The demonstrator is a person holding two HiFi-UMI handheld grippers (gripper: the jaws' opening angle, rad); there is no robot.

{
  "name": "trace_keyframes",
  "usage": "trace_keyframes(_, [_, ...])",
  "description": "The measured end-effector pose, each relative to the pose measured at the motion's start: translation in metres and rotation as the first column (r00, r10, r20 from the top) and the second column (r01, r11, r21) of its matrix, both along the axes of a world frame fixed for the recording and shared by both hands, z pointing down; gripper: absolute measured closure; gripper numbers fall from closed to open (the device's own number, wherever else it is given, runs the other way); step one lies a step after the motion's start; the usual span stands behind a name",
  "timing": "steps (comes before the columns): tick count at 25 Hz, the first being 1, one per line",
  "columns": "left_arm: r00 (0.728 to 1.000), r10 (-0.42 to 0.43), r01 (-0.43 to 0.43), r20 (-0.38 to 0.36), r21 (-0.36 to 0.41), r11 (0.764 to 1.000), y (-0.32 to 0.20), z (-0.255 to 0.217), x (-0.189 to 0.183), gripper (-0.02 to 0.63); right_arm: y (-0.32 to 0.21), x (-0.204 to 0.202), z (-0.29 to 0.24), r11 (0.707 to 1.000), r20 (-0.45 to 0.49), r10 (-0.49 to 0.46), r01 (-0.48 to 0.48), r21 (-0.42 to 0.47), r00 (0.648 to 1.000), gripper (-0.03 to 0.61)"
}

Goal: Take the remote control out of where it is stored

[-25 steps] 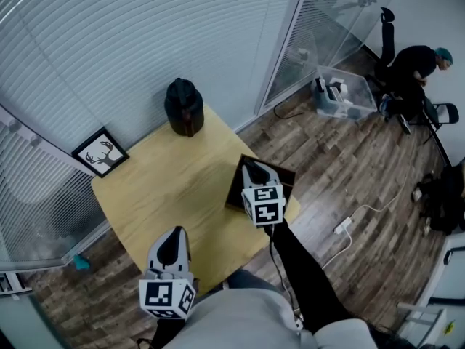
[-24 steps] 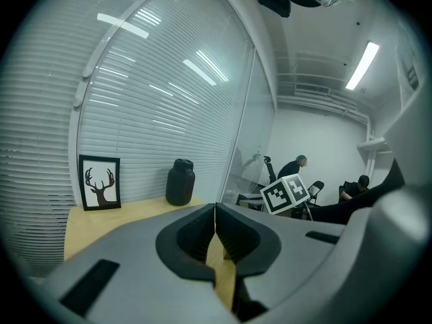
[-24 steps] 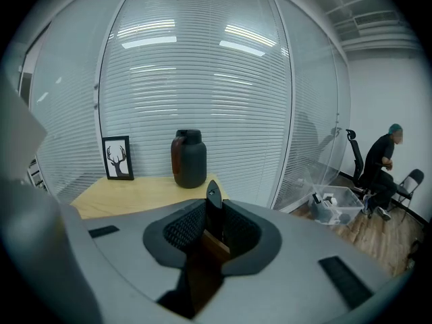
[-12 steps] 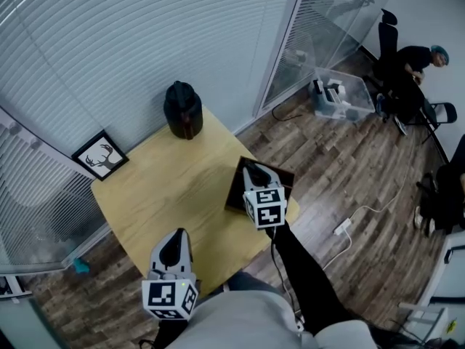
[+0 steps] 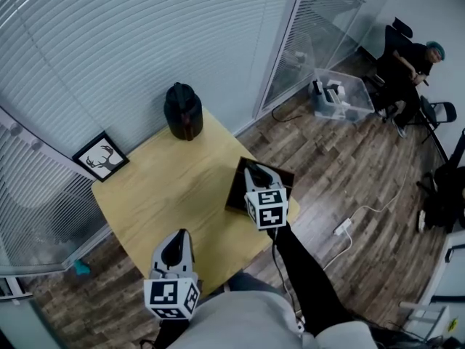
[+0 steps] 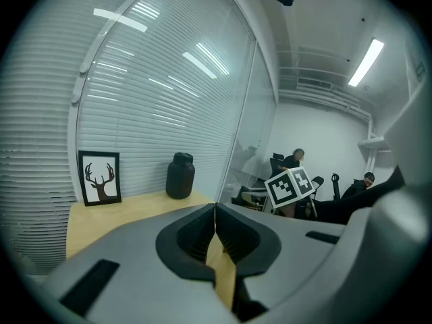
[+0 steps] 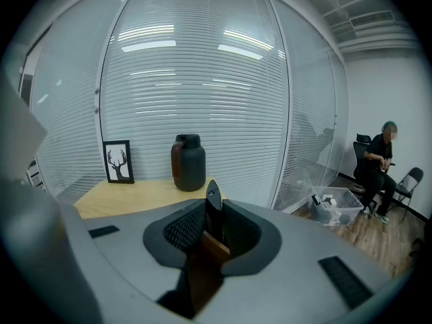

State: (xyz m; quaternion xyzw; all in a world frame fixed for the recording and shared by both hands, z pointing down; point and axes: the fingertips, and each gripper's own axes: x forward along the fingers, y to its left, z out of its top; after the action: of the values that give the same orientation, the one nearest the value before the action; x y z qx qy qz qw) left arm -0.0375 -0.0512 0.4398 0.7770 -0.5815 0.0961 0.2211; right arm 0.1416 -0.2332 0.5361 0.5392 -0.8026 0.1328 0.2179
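Observation:
The remote control (image 7: pixel 212 201) is a thin black bar standing on end between the jaws of my right gripper (image 7: pixel 213 216), which is shut on it. Below it shows the brown inner wall of the dark storage box (image 7: pixel 210 247). In the head view the right gripper (image 5: pixel 256 173) hangs over that box (image 5: pixel 235 189) at the table's right edge and hides the remote. My left gripper (image 5: pixel 174 246) is near the table's front edge, and its jaws (image 6: pixel 214 218) are shut with nothing between them.
On the wooden table (image 5: pixel 167 187) stand a black jar (image 5: pixel 183 109) at the back and a framed deer picture (image 5: pixel 100 154) at the left corner. Blinds and glass walls lie behind. A plastic bin (image 5: pixel 341 93), a power strip (image 5: pixel 343 225) and a seated person (image 5: pixel 407 60) are on the floor side.
Both grippers stay almost where they were; the right one has shifted very slightly over the box. The seated person at the far right has changed posture.

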Motion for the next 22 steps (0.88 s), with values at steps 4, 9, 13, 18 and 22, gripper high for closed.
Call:
trace_keyframes(4, [1.000,-0.002,0.002,0.002,-0.004,1.000,0.001,0.001,0.000,0.604,0.001,0.002,0.000,1.000,-0.001,0.006,-0.006,-0.001,1.000,0.503])
trace_keyframes(9, [1.000,0.005,-0.006,-0.003,-0.009,1.000,0.001,0.001,0.003,0.604,0.001,0.005,-0.004,1.000,-0.006,0.012,-0.012,0.009,1.000,0.503])
trace_keyframes(13, [1.000,0.015,-0.015,-0.004,-0.013,1.000,0.002,0.003,0.006,0.604,0.002,0.005,-0.006,1.000,-0.012,0.011,-0.011,0.017,1.000,0.503])
trace_keyframes(18, [1.000,0.025,-0.025,-0.004,-0.013,1.000,0.002,0.002,0.008,0.604,0.004,0.006,-0.009,1.000,0.000,0.014,-0.014,0.018,1.000,0.503])
trace_keyframes(22, [0.999,0.033,-0.033,-0.003,-0.015,0.999,0.002,0.002,0.011,0.604,0.005,0.007,-0.011,1.000,0.001,0.016,-0.016,0.020,1.000,0.503])
